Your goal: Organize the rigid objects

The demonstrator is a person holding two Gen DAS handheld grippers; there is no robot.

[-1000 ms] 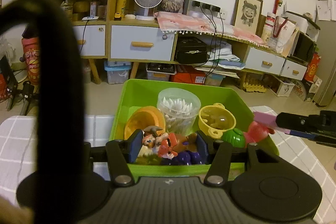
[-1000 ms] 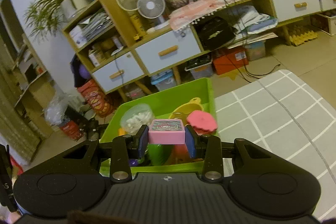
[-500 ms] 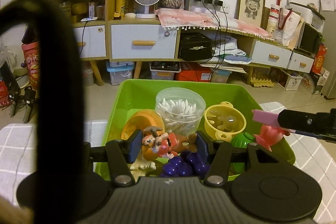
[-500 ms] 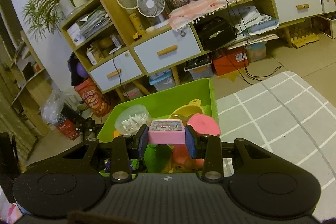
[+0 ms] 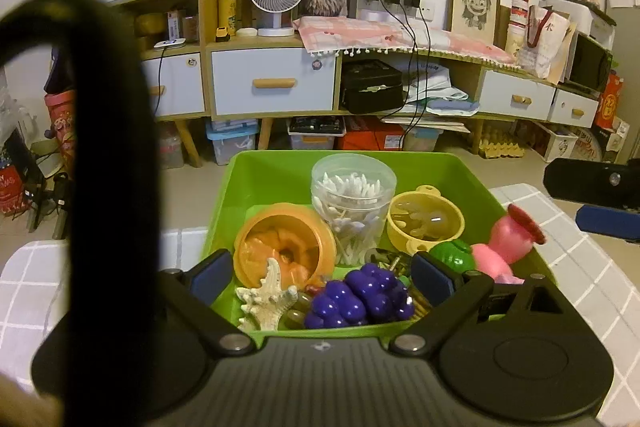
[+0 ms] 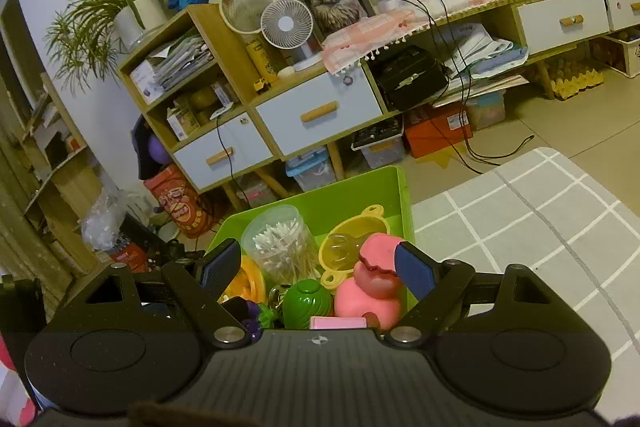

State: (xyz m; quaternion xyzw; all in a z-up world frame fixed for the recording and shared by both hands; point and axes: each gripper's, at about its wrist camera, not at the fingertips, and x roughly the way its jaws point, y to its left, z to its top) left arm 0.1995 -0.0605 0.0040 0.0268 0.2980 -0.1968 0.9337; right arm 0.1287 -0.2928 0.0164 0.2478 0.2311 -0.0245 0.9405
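**Both my grippers wide open above the green bin**

My left gripper (image 5: 322, 273) hangs over the near edge of the green bin (image 5: 280, 163), its fingers spread wide with nothing between them. Below the gap lie the purple grapes (image 5: 360, 297) and a white starfish (image 5: 268, 297), with the orange bowl (image 5: 284, 245) tipped on its side just behind them. Further back stand the clear jar of cotton swabs (image 5: 354, 199) and the yellow toy pot (image 5: 424, 221); the green ball (image 5: 450, 255) and the pink toy (image 5: 506, 247) sit along the bin's right side.

My right gripper (image 6: 318, 267) is also spread wide and holds nothing. The pink block (image 6: 338, 323) lies in the bin just under it, touching the pink toy and beside the green ball. The bin rests at the edge of the grey checked cloth (image 6: 540, 211)
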